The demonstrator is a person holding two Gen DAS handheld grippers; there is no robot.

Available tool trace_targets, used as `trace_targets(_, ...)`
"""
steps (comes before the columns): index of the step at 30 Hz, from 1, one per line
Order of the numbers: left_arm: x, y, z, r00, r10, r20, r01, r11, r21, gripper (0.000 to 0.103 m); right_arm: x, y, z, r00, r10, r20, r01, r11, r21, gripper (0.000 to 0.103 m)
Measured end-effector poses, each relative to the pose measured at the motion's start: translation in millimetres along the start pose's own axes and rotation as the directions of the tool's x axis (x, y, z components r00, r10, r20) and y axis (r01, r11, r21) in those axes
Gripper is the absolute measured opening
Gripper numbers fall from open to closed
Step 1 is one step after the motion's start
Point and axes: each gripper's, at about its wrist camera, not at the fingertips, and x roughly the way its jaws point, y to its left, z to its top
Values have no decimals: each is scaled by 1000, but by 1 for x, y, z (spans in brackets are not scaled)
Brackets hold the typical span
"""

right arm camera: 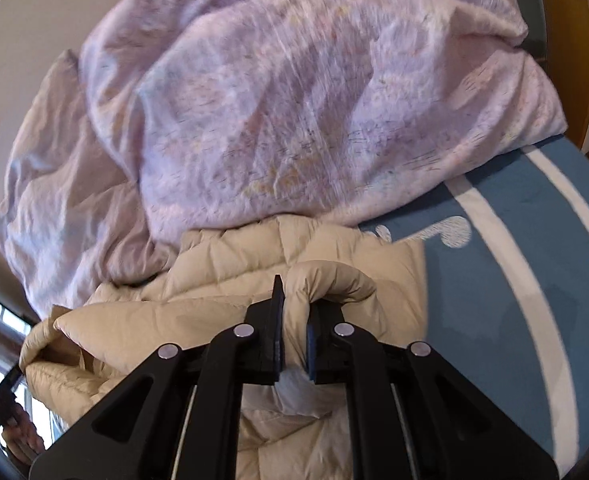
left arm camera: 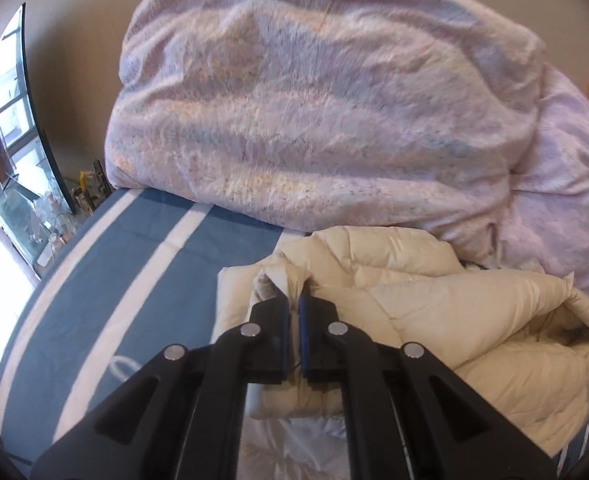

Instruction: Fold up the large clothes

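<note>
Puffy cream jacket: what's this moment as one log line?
left gripper clamped on jacket | right gripper clamped on jacket | on striped bed

We see the right tongs (right arm camera: 294, 312) clamped on a puffy fold of the cream quilted down jacket (right arm camera: 222, 276), which lies on the blue bed sheet with white stripes (right arm camera: 514, 264) and touches the heaped pale lilac floral duvet (right arm camera: 286, 112) behind it.

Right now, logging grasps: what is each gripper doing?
Left gripper: shut on the cream quilted puffer jacket.
Right gripper: shut on the same jacket.
</note>
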Motion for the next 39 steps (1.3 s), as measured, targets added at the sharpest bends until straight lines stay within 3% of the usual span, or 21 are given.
trace_targets(5,36,2,6,999,-21,-28,19,998,-64,14,18,-7,8,1000,28,8,-28,998,50,32)
trace_targets(7,43,4,7,999,-35,-27,32,995,-91,30,12,-15,14,996,84,37,-88,991,97,54)
trace_targets(9,42,7,10,999,-41,-2,41,993,-111,52,-5,-20,18,988,101,120,-115,987,115,73)
trace_targets(10,38,9,11,999,-36,13,38,993,-113,59,-14,-21,19,982,95,162,-114,988,108,76)
trace_targets(11,33,11,13,999,-33,37,37,993,-112,66,-27,-20,20,973,96,208,-116,989,87,76)
trace_targets(12,26,13,15,998,-36,57,42,993,-106,66,-37,-19,19,969,96,227,-113,992,64,76)
trace_targets(17,1,16,11,995,-47,92,55,995,-88,70,-40,9,-6,984,59,168,-43,994,-101,75)
trace_targets(22,1,-3,-7,995,-14,98,15,1000,-5,71,-8,37,-27,989,-92,118,118,965,-234,68)
trace_targets(27,27,-23,-16,991,101,86,-109,990,94,72,23,44,-32,955,-264,132,292,912,-290,67)
trace_targets(33,57,-24,-18,985,163,62,-169,980,105,82,50,37,-39,942,-314,120,335,896,-290,70)
trace_targets(39,83,-12,-22,992,128,6,-128,991,41,96,62,24,-36,949,-305,77,315,911,-265,75)
